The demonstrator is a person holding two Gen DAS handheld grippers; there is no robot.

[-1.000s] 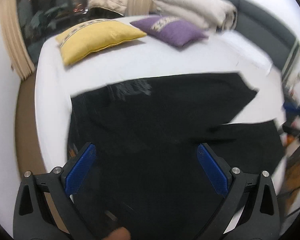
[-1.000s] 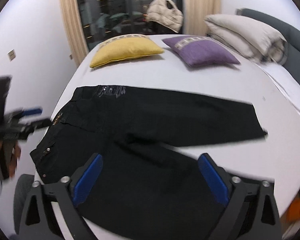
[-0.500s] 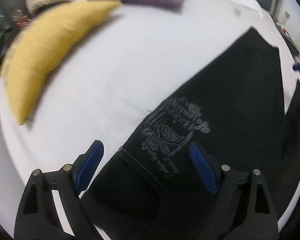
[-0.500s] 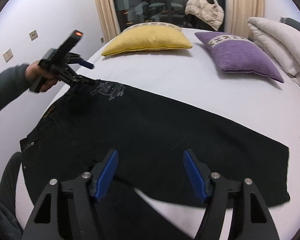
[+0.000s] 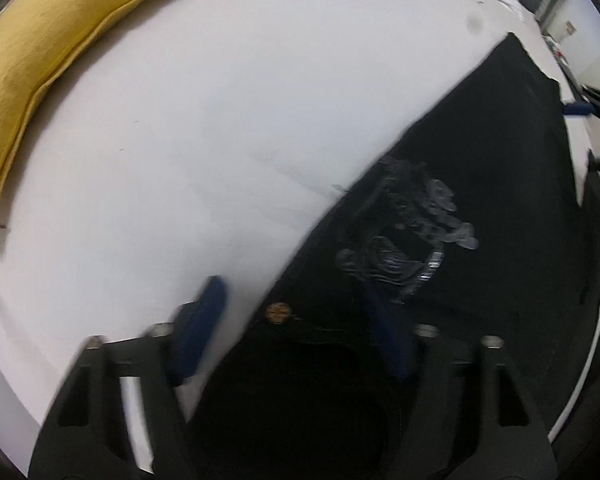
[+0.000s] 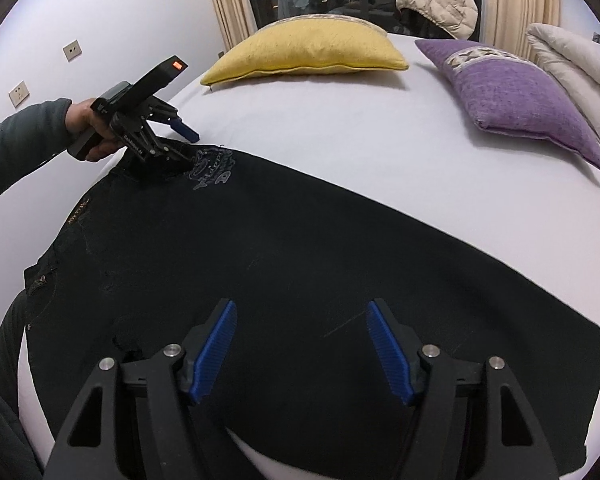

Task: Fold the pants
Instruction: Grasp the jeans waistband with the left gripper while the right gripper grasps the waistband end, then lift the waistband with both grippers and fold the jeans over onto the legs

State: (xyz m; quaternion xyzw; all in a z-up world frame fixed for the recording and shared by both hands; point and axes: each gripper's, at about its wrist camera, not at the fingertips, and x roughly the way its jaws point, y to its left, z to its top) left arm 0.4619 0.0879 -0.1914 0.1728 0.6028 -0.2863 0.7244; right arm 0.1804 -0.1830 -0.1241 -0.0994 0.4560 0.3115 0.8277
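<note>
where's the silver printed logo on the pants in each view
Left wrist: the silver logo sits right of centre on the black pants, just beyond the closing left tongs.
Right wrist: the logo is upper left, by the waistband, right at the left tongs.
Shared landmark: the yellow pillow, across the white sheet from the logo in both.
</note>
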